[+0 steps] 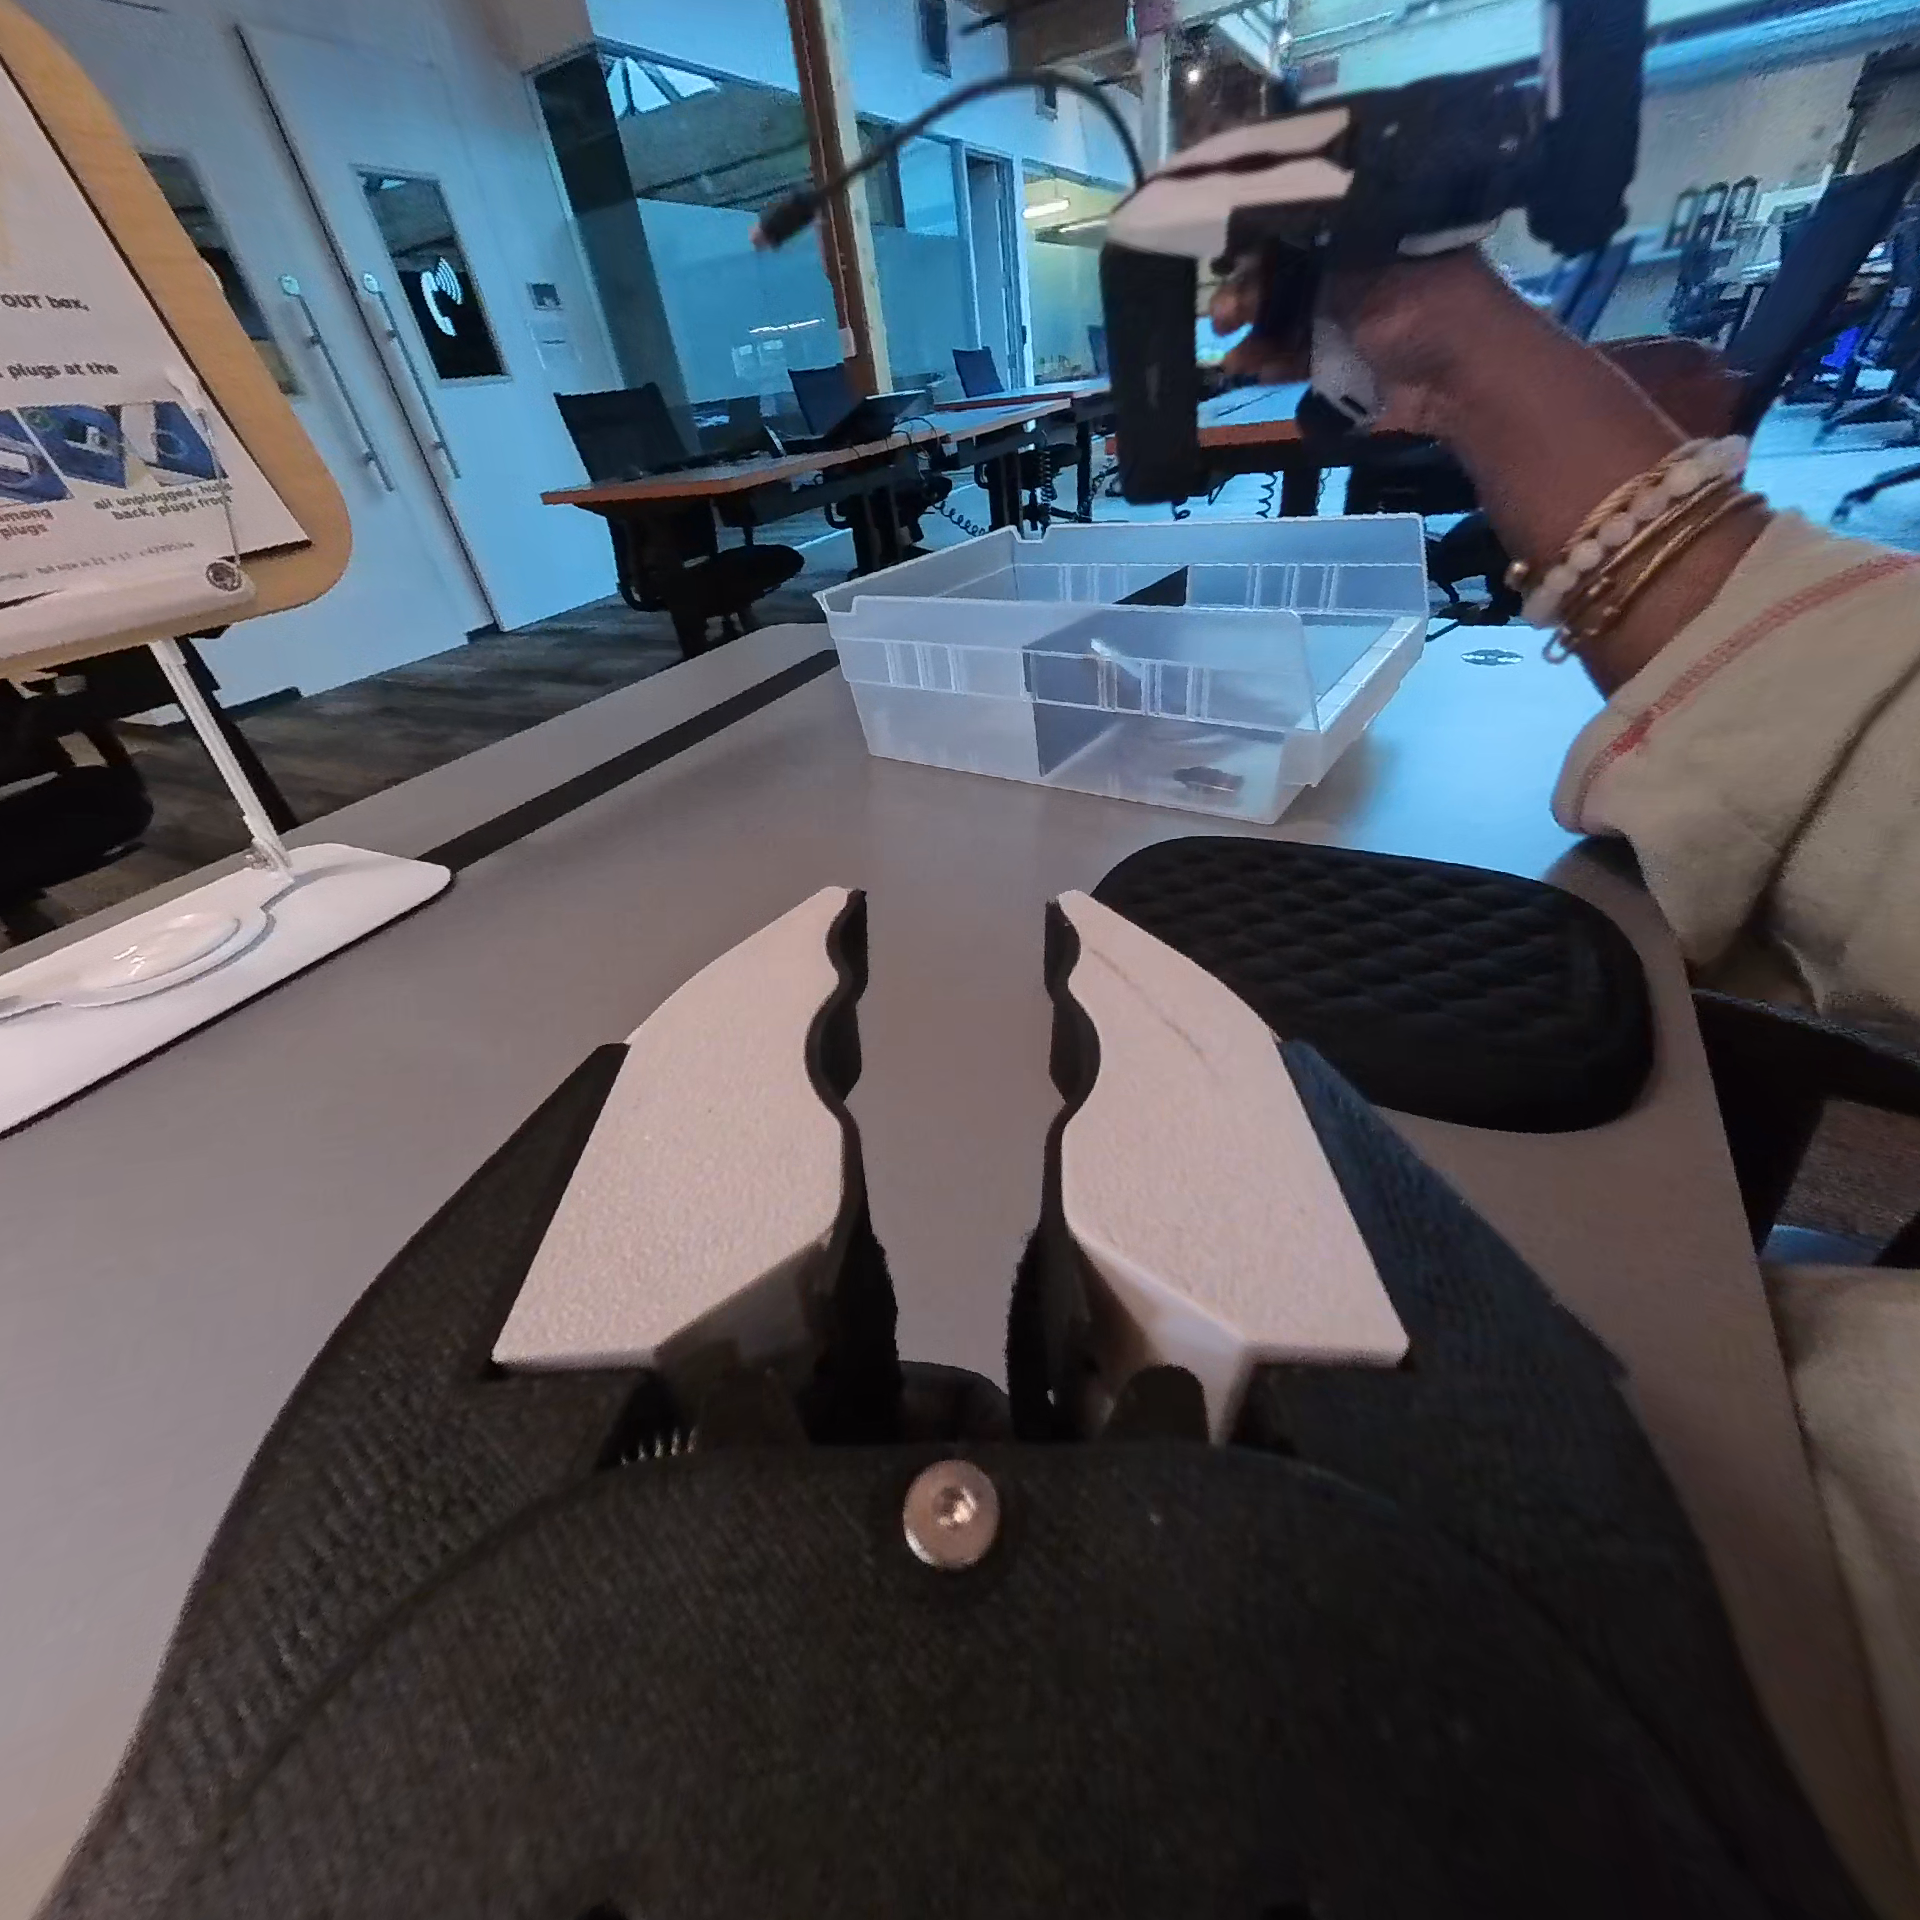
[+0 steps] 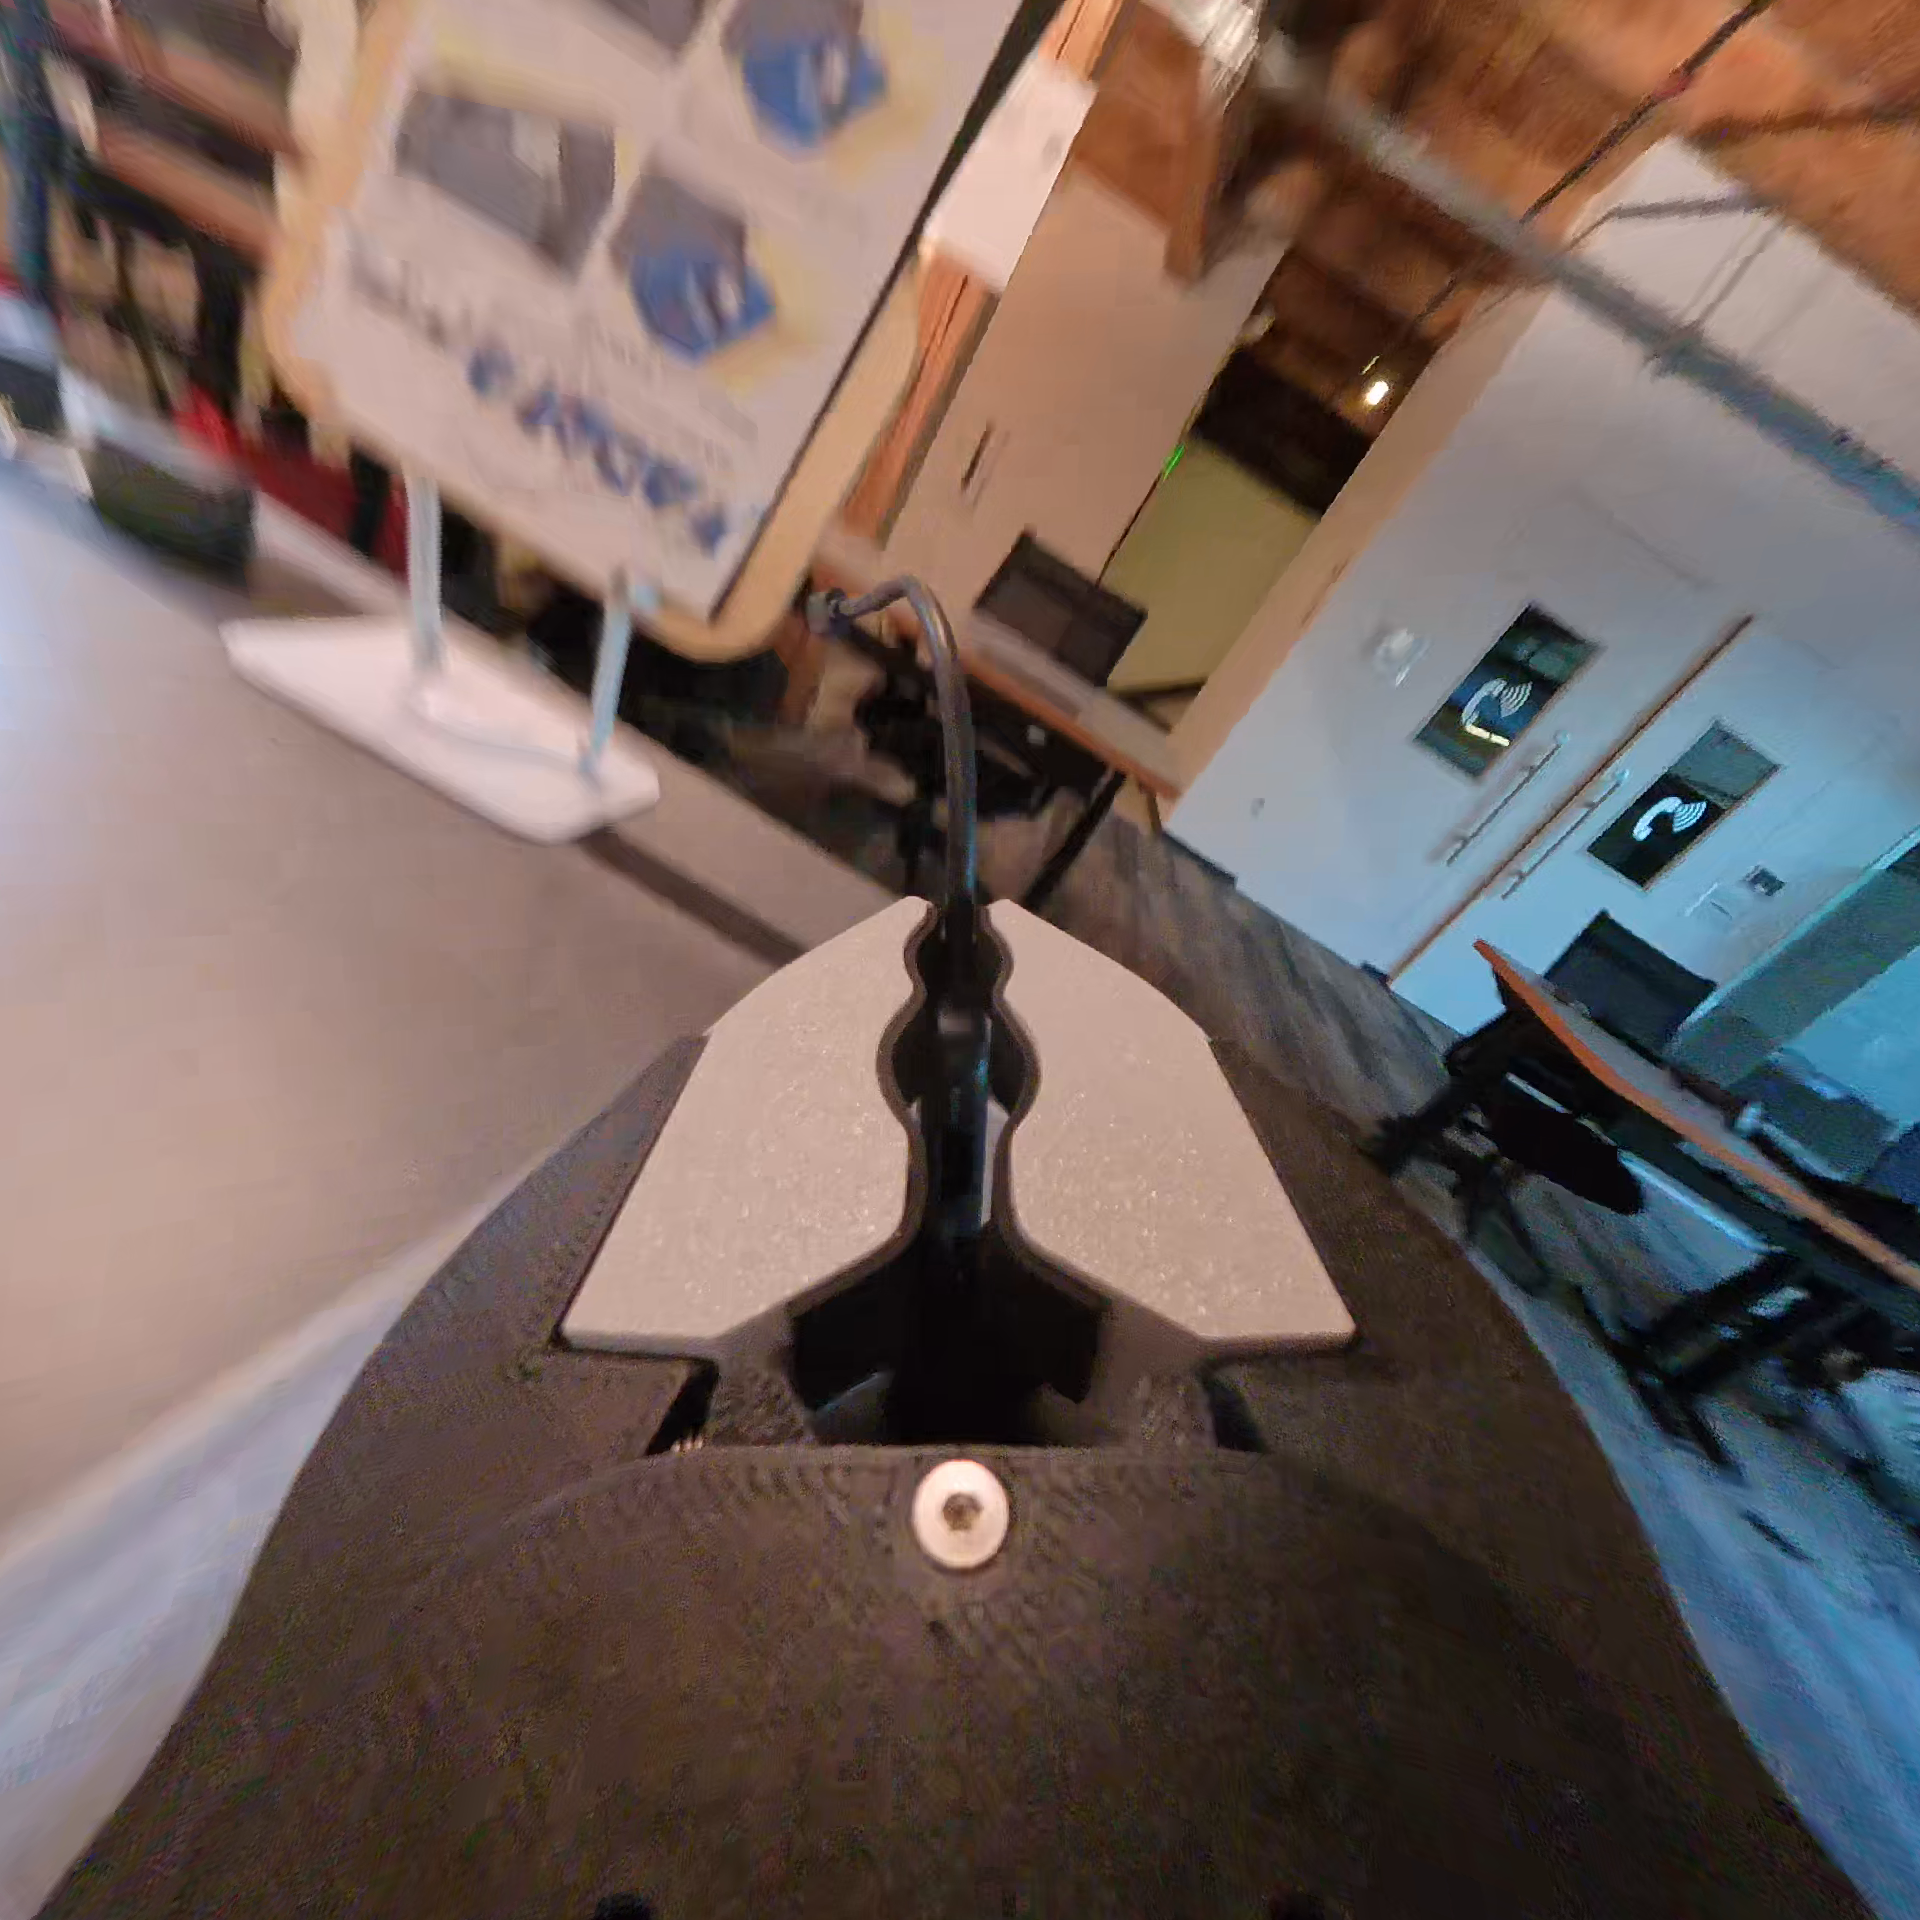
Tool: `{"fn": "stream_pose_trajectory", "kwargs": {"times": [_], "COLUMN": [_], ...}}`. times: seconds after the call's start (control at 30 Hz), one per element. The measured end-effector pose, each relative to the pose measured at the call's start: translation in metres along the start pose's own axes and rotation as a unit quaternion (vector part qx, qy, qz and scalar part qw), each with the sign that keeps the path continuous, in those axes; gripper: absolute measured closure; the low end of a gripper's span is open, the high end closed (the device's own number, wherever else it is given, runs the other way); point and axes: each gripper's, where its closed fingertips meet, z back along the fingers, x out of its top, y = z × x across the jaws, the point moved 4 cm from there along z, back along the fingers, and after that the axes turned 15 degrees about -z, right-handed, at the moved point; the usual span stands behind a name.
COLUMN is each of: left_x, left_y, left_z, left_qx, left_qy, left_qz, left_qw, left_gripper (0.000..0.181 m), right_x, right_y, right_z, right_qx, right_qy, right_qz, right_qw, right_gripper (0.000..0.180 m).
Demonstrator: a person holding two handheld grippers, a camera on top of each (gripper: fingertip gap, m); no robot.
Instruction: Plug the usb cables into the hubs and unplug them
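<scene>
Left claw (image 1: 956, 935) is seen at lower centre of the left wrist view, its jaws parted with nothing between them, low over a smooth grey table (image 1: 416, 1143). A clear plastic bin (image 1: 1132, 665) with dividers stands ahead, right of centre; something small and dark lies in its near compartment, too small to name. At upper right the right claw (image 1: 1132, 223) is held high above the bin, well apart from the left claw, a thin black cable (image 1: 997, 88) arching from it to a plug (image 1: 779, 223) hanging free toward upper centre.

In the right wrist view the right claw (image 2: 958, 914) is clamped on the cable (image 2: 961, 748), whose long axis runs forward along the wavy-edged grey fingers (image 2: 790, 1122) before curling left to the plug (image 2: 828, 611). No hub is shown, so the right claw is judged to be carrying the cable toward one.
</scene>
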Motion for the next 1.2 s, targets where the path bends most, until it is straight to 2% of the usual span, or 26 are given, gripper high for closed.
{"fn": "stream_pose_trajectory", "kwargs": {"times": [0.13,0.27,0.43,0.5,0.57,0.67,0.73,0.83,0.97,1.13,1.2], "left_x": [0.000,0.000,-0.001,-0.001,-0.001,-0.001,-0.001,-0.001,-0.001,0.000,0.000], "left_y": [0.001,0.000,0.000,0.000,0.001,0.001,0.001,0.000,0.000,0.001,0.001], "left_z": [0.000,0.000,0.000,-0.001,-0.001,-0.001,-0.001,-0.001,-0.001,0.000,0.000], "left_qx": [0.002,0.001,0.002,0.002,0.002,0.003,0.003,0.003,0.003,0.005,0.005], "left_qy": [0.001,0.001,0.003,0.004,0.004,0.004,0.004,0.005,0.005,0.001,0.000], "left_qz": [-0.002,-0.004,-0.005,-0.006,-0.007,-0.006,-0.006,-0.009,-0.010,-0.009,-0.010], "left_qw": [1.000,1.000,1.000,1.000,1.000,1.000,1.000,1.000,1.000,1.000,1.000], "left_gripper": [0.148,0.148,0.148,0.148,0.148,0.148,0.148,0.148,0.148,0.148,0.148], "right_x": [-0.036,-0.062,-0.092,-0.097,-0.107,-0.121,-0.118,-0.100,-0.081,-0.096,-0.099], "right_y": [-0.018,-0.024,-0.028,-0.026,-0.028,-0.030,-0.026,-0.012,0.016,0.032,0.024], "right_z": [-0.014,-0.024,-0.035,-0.038,-0.040,-0.040,-0.039,-0.046,-0.072,-0.105,-0.115], "right_qx": [-0.034,-0.008,-0.009,0.000,0.001,-0.005,-0.007,-0.008,0.039,0.104,0.080], "right_qy": [0.093,0.090,0.156,0.155,0.189,0.259,0.281,0.273,0.264,0.352,0.361], "right_qz": [0.122,0.155,0.205,0.196,0.176,0.137,0.135,0.161,0.176,0.016,-0.048], "right_qw": [0.988,0.984,0.966,0.968,0.966,0.956,0.950,0.949,0.947,0.930,0.928], "right_gripper": [0.173,0.173,0.173,0.172,0.169,0.152,0.141,0.134,0.140,0.147,0.151]}}
